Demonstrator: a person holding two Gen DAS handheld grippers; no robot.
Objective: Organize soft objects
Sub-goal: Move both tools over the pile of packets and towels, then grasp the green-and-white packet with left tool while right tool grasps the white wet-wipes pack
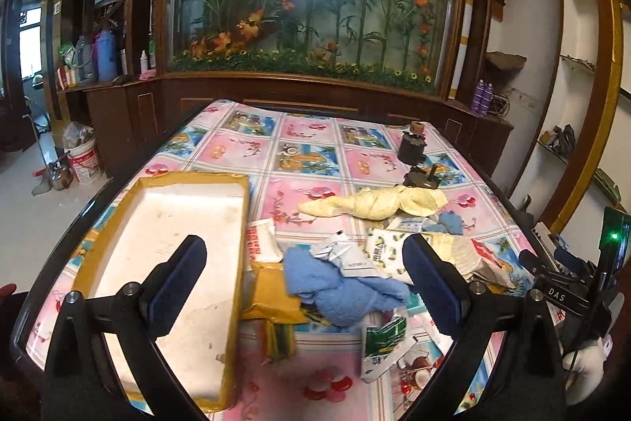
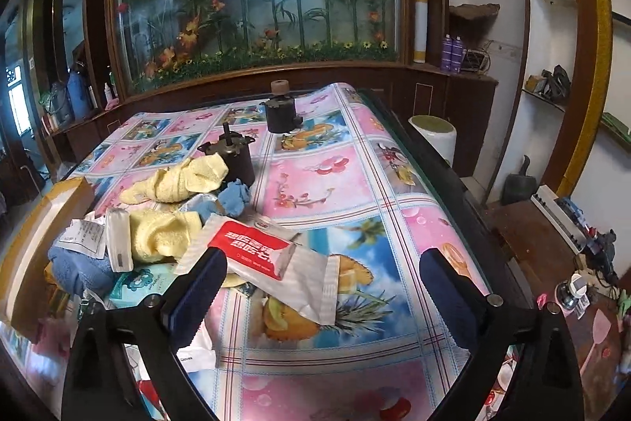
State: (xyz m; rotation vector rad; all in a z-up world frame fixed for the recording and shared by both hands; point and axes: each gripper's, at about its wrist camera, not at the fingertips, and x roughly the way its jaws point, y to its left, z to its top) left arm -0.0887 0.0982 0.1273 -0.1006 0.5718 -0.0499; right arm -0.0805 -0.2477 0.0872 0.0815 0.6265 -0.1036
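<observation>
The near middle of the table is crowded by towels and packets; bare cloth is seen at its right, two motors behind.

A table covered with a glossy pink-and-blue patterned cloth carries everything. On its left side lies a shallow white tray with a yellow rim. Beside the tray sits a jumbled pile: a blue towel, a twisted yellow cloth, a red-and-white sachet and other packets. Two dark metal motors stand farther back.
</observation>
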